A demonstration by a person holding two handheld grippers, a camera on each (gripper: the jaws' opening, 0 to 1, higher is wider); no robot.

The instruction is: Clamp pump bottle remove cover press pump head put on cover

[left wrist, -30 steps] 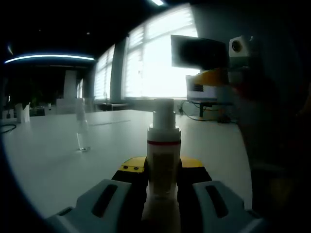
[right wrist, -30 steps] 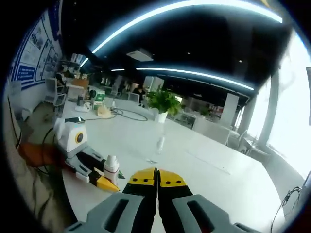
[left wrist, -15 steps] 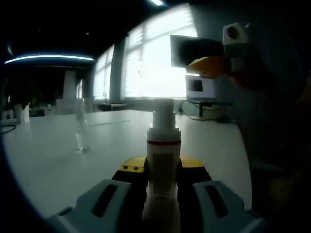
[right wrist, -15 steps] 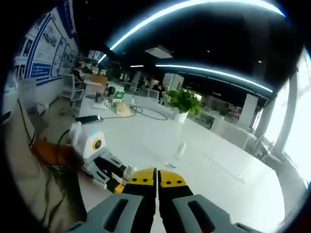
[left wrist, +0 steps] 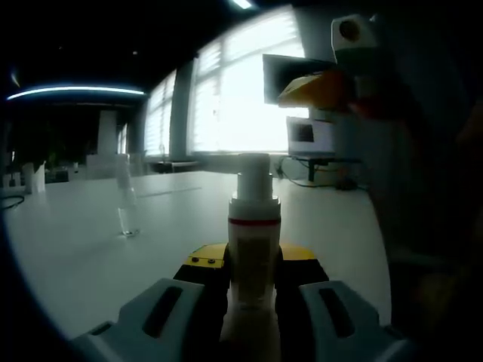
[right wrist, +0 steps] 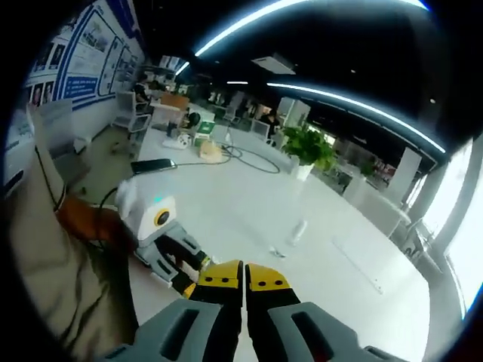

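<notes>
Clamping is complete: the left gripper (left wrist: 253,302) grips the pump bottle (left wrist: 253,260) between its 2 jaws, with the bare pump head (left wrist: 254,177) rising just ahead of the jaw tips. The clear cover (left wrist: 125,204) is off and stands upright on the white table (left wrist: 83,256), well ahead and to the left of that gripper — so removal also appears done. The right gripper (right wrist: 244,283) has its jaws pressed together with nothing between them; in the left gripper view it (left wrist: 317,87) sits high and to the right, above the bottle. Judged from this, 2 steps remain — pressing the pump head, then refitting the cover.
</notes>
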